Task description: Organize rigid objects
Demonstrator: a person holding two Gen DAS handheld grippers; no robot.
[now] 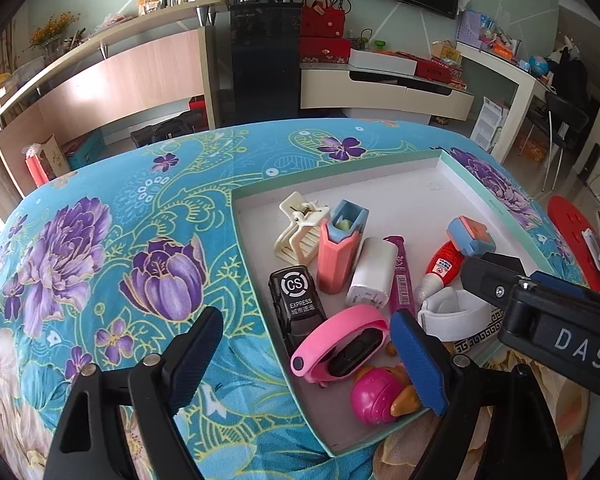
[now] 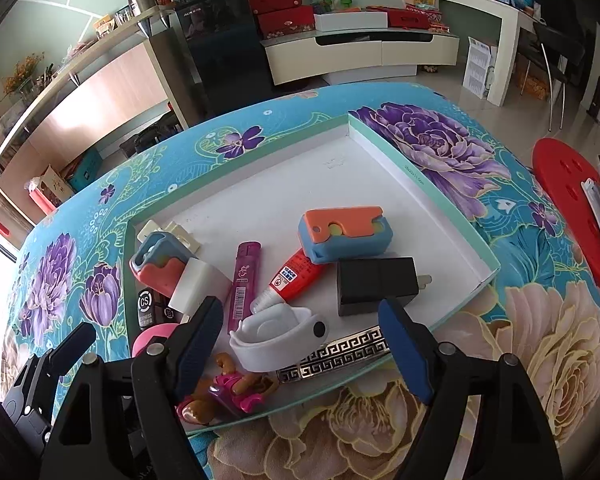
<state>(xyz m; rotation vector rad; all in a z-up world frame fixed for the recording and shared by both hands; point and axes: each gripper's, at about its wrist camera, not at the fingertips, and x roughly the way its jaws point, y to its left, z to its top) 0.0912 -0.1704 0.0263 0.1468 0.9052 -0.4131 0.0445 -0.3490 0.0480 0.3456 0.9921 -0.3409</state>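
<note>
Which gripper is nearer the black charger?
Right. The right gripper hovers open just in front of the black charger, which lies beyond its right finger. The left gripper is across the tray, over the pink band.

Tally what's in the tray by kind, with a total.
Wristbands: 2 (pink wristband, white wristband)
Orange-and-blue pieces: 2 (flat piece, tall piece)
Toys: 2 (black car, pink figure)
Black adapter: 1
White block: 1
Lighter: 1
Glue bottle: 1
Hair clip: 1
Patterned strip: 1
Total: 12
</note>
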